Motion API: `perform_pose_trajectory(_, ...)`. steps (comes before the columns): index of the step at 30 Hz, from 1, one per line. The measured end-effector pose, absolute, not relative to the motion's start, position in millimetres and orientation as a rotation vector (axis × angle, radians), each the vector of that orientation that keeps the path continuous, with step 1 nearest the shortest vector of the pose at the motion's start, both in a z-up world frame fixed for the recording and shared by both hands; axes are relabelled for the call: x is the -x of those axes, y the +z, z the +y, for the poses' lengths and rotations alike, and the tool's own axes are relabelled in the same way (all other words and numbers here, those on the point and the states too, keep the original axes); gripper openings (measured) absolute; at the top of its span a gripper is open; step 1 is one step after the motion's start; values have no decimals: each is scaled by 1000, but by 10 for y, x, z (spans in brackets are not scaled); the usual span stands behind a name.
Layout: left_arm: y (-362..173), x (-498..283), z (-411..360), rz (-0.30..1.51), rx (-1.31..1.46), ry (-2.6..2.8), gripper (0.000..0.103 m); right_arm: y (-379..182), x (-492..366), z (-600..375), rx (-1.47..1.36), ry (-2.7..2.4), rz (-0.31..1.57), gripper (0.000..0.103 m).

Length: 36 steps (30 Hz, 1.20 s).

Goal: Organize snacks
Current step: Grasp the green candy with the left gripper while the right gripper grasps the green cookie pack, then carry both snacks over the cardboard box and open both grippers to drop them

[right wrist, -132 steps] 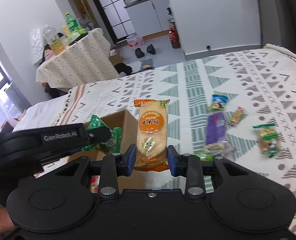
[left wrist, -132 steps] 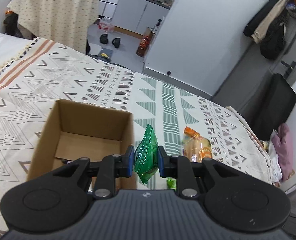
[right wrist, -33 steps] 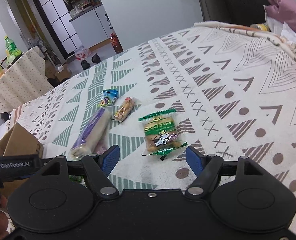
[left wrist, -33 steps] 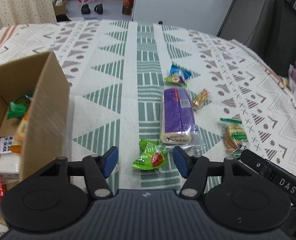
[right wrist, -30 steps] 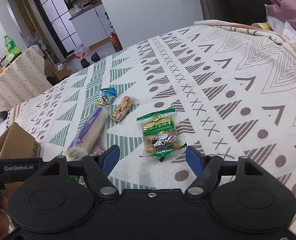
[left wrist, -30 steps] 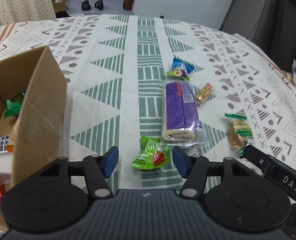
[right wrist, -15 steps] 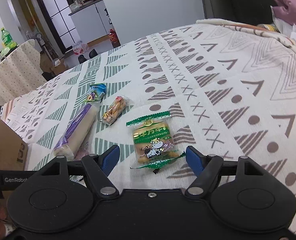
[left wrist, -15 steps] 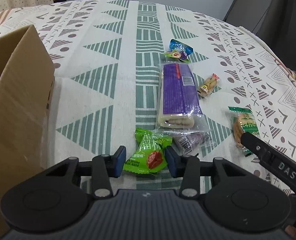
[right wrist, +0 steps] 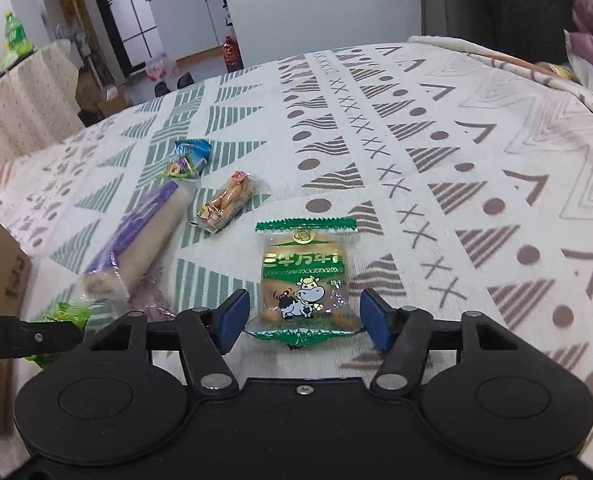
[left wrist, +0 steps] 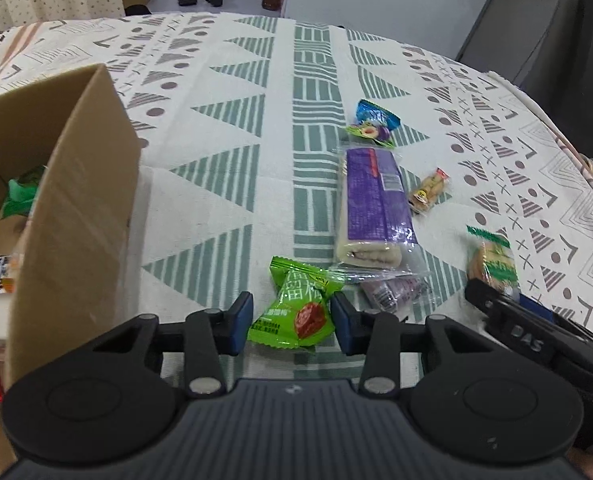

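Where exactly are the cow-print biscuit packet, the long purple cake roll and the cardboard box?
cow-print biscuit packet [right wrist: 305, 276]: right wrist view, middle of its printed front.
purple cake roll [left wrist: 372, 196]: left wrist view, purple top of the wrapper.
cardboard box [left wrist: 76, 200]: left wrist view, outer side wall.

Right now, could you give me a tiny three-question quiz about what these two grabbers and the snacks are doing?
1. True or false: the left gripper has lifted the green snack packet off the cloth.
2. Which packet sits between the right gripper fingers: A cow biscuit packet, B purple roll?
3. Fill in: the cardboard box lies to the packet's ____.

Key: 1 false; 2 A; 3 left.
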<state>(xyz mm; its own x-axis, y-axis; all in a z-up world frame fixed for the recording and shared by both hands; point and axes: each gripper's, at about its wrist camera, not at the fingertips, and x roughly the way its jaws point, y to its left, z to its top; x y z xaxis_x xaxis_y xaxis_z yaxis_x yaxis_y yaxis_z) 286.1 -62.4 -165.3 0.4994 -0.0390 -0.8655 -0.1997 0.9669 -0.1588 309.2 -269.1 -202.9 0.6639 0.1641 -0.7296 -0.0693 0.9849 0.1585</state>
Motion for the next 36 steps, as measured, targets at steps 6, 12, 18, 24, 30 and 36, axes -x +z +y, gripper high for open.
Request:
perform_pose_trajectory(6, -1548, -2789, -593, 1026, 255, 105, 41, -1933, -2944, -2702, -145, 134, 872, 42)
perform_pose_trajectory(12, -1400, -2685, -570, 993, 262, 95, 41, -1730, -2810, -2698, -154, 135, 846, 42)
perform_pose_trajectory(18, -1239, -2591, -509, 951, 281, 85, 41, -1505, -2665, -2623, -162, 138, 816, 42)
perform_pose_trajectory(24, -1089, -2493, -442, 908, 295, 72, 41, -1277, -2520, -2483, -165, 155, 781, 42)
perform_pose_trajectory(30, -972, -2392, -327, 877, 330, 58, 41, -1075, -2386, -2315, -158, 173, 751, 42)
perform_pose_trajectory(36, -796, -2269, -171, 829, 356, 49, 41, -916, -2279, -2130, -143, 188, 728, 42)
